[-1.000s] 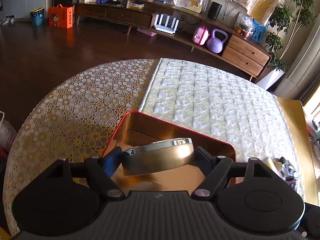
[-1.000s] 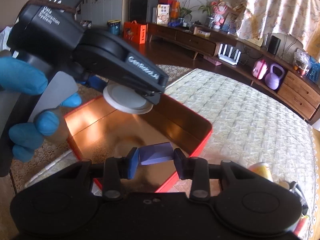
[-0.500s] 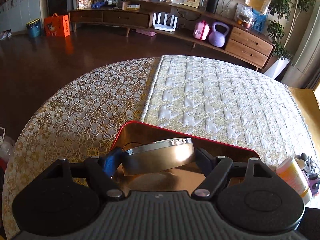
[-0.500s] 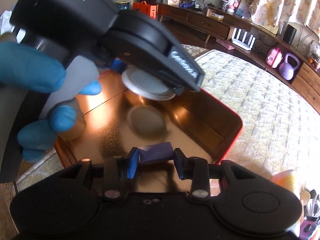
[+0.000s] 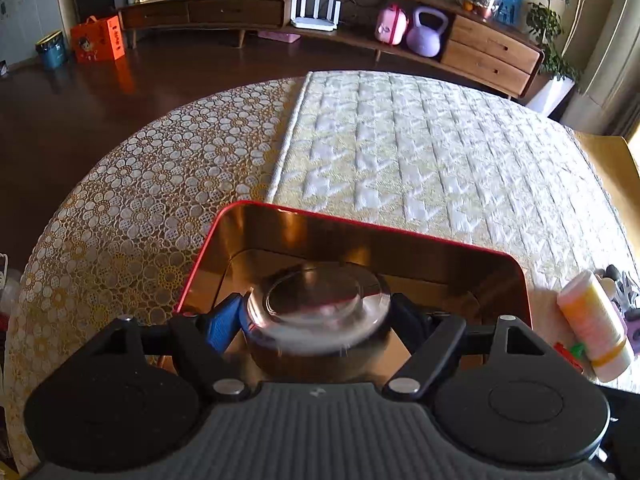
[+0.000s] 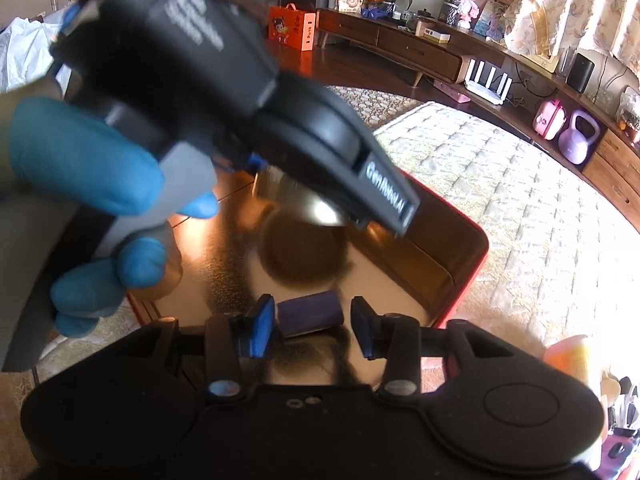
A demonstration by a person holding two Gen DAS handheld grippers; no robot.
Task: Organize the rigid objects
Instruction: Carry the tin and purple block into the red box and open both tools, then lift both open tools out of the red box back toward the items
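Gripping the handle of the left tongs, the left hand [image 6: 80, 168] in its blue glove fills the area left of the red tin box [image 5: 360, 228], seen from the right wrist. The left gripper [image 5: 318, 320] reaches over the box's left half. Between its two fingers sits a round metal tin [image 5: 318, 308], flat side up and blurred. The blue pad on the left finger and the black finger on the right stand close against the tin's sides, but the blur hides whether they press on it, so I cannot tell if the tin is clamped or loose. From the right wrist, the round tin hangs above the box's gold floor, with its dark shadow on the floor just below it.

Nearer the box's front edge, the right gripper [image 6: 313, 326] hovers over the gold floor with its fingers parted. A small purple block [image 6: 310, 314] lies tilted between them, close to the blue left pad, with a clear gap to the right finger, so nothing has hold of it. Whether it rests on the box floor I cannot tell.

The box stands on a patterned tablecloth [image 5: 400, 152]. Just beside the box's right wall lies a white and yellow bottle [image 5: 592, 328], and small cluttered items sit beyond it, too small to name.
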